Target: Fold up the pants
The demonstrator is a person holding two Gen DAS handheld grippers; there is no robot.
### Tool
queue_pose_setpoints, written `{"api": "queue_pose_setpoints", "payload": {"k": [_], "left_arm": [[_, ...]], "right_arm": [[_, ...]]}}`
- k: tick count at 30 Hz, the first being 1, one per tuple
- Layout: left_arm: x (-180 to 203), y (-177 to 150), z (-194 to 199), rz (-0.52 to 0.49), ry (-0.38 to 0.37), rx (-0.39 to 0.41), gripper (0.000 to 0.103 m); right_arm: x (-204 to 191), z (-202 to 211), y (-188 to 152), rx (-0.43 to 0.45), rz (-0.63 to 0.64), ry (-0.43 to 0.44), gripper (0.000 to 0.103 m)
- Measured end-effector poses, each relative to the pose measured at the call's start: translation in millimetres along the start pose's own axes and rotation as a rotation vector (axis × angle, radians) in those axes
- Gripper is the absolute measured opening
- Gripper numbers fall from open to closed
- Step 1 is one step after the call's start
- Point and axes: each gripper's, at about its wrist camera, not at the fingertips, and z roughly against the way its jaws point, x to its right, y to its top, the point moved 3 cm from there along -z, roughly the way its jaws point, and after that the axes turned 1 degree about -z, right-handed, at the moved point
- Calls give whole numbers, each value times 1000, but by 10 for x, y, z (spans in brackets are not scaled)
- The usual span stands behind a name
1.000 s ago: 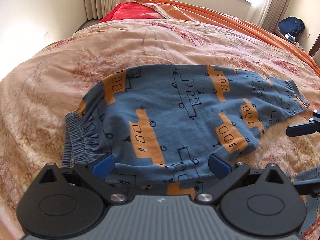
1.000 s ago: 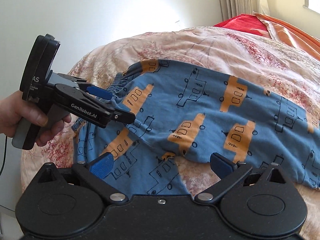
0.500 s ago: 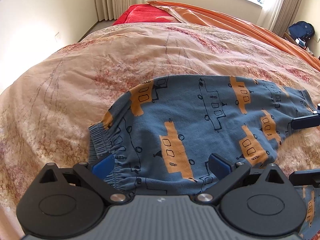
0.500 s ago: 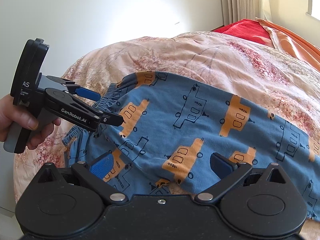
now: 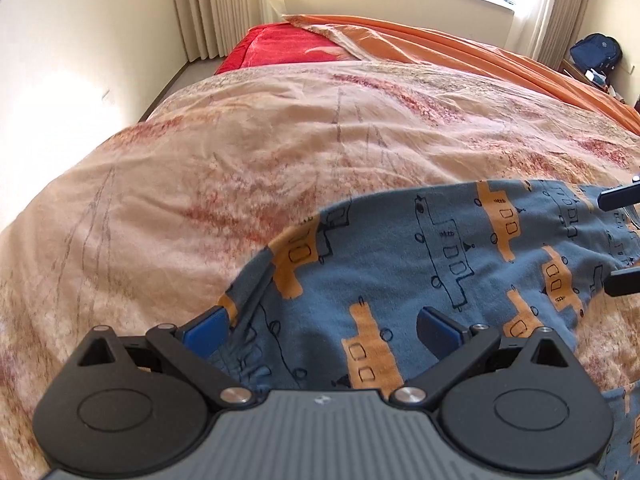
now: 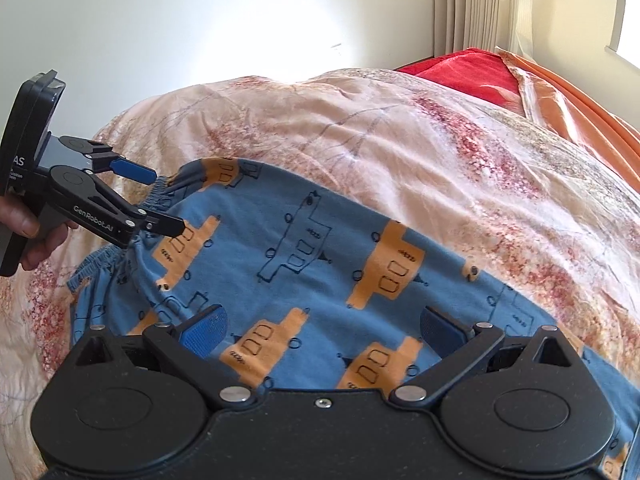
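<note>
The blue pants [image 5: 420, 280] with orange and outlined truck prints lie across the bed, one leg folded over the other; they also show in the right wrist view [image 6: 320, 272]. My left gripper [image 5: 320, 328] is open, low over the waistband end. In the right wrist view the left gripper [image 6: 164, 200] hovers open at the gathered elastic waistband [image 6: 100, 264]. My right gripper [image 6: 324, 328] is open, low over the leg part of the pants. Its fingertips [image 5: 616, 200] show at the right edge of the left wrist view.
The pants lie on a peach floral duvet [image 5: 240, 152] covering the bed. A red blanket [image 5: 280, 46] and orange sheet [image 5: 460, 48] lie at the far end. A white wall [image 6: 200, 20] runs along the bed's left side. A dark backpack [image 5: 596, 50] sits far right.
Both grippers have moved forward over the pants, away from the near edge. The upper leg has been carried farther across, now covering the lower one. Both stay open.
</note>
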Motion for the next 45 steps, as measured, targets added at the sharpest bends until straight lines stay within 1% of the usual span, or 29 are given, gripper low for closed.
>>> {"api": "queue_pose_setpoints", "payload": {"k": [3,6,9,11,12,13,14,15,16,18,19,20,21,22,23,26,29,31,32,34,35,36,37,38,40,45], "left_arm": [[-47,204,-68,-90,-7,42,102],[-85,412,-182,-182,-46,52,102],[-120,549,-326,-260,-98,28,93],[-130,593,-448,-327,-125,-19,79],[-136,600,-490,-344,-137,-35,77],[-151,598,-539,-356,-157,-51,73],[-165,596,-578,-362,-181,-67,65],[-173,587,-615,-370,-208,-86,61],[-177,575,-641,-381,-230,-103,53],[-179,540,-660,-423,-258,-115,44],[-180,528,-654,-438,-272,-117,31],[-183,519,-645,-446,-285,-119,12],[-186,511,-614,-451,-295,-112,3],[-184,497,-571,-459,-302,-98,0],[-174,472,-519,-476,-314,-81,0],[-81,345,-286,-560,-355,-11,0],[4,199,-94,-630,-383,33,0],[51,122,18,-663,-402,53,0],[66,93,64,-669,-420,57,0],[100,35,142,-686,-439,66,0],[109,18,156,-690,-434,67,0],[113,9,151,-689,-423,68,0],[111,5,136,-686,-414,68,0],[103,4,116,-677,-404,67,0],[61,14,83,-643,-385,70,0],[-40,55,183,-567,-379,116,0]], "right_arm": [[239,-34,58,-14,22,-29,102],[476,-101,120,-43,40,-33,102],[675,-175,177,-65,66,-42,102],[768,-211,215,-64,89,-53,102],[822,-242,241,-69,102,-54,102],[858,-268,265,-75,112,-51,102],[891,-293,284,-81,124,-49,102],[913,-323,305,-87,138,-47,102],[930,-348,320,-93,152,-46,102],[951,-412,359,-110,190,-44,102],[956,-447,379,-118,208,-42,102],[961,-474,393,-124,219,-35,102],[971,-501,401,-129,228,-24,102],[980,-531,408,-135,238,-15,102],[991,-555,410,-139,249,-10,101],[1033,-654,400,-166,313,14,90],[1095,-745,378,-207,350,30,81],[1127,-801,362,-241,374,40,79],[1133,-824,355,-257,392,43,76],[1138,-871,334,-292,426,45,64],[1145,-885,335,-305,432,49,44],[1150,-890,330,-323,432,64,14],[1148,-886,332,-337,434,75,4],[1140,-865,337,-339,441,75,3],[1108,-759,346,-316,453,66,1],[1047,-382,311,-258,441,79,0]]}}
